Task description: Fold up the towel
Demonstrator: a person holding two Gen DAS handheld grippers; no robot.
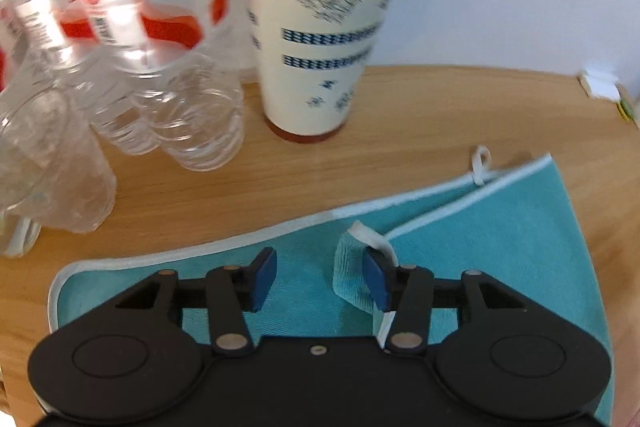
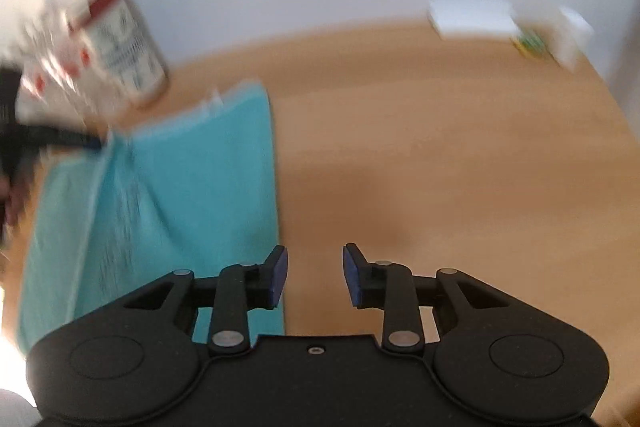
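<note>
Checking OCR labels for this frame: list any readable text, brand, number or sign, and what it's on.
None can be read with confidence.
Clear plastic bottles, red-and-white labels: red lettering, blurred, not legible.
Cream cup: dark blue patterns and marks only, no readable words.
Teal towel: no text.
Small white items at the table's far edge: too blurred to read.

- The towel (image 1: 500, 239) is teal cloth with a soft, matt nap and a smooth white edging.
- The table (image 1: 280, 179) looks like light wood, smooth.
- The bottles (image 1: 120, 67) are clear, glossy, ribbed plastic.
- The cup (image 1: 320, 27) looks like matt printed paper.
- Both grippers' bodies are matt black plastic.
</note>
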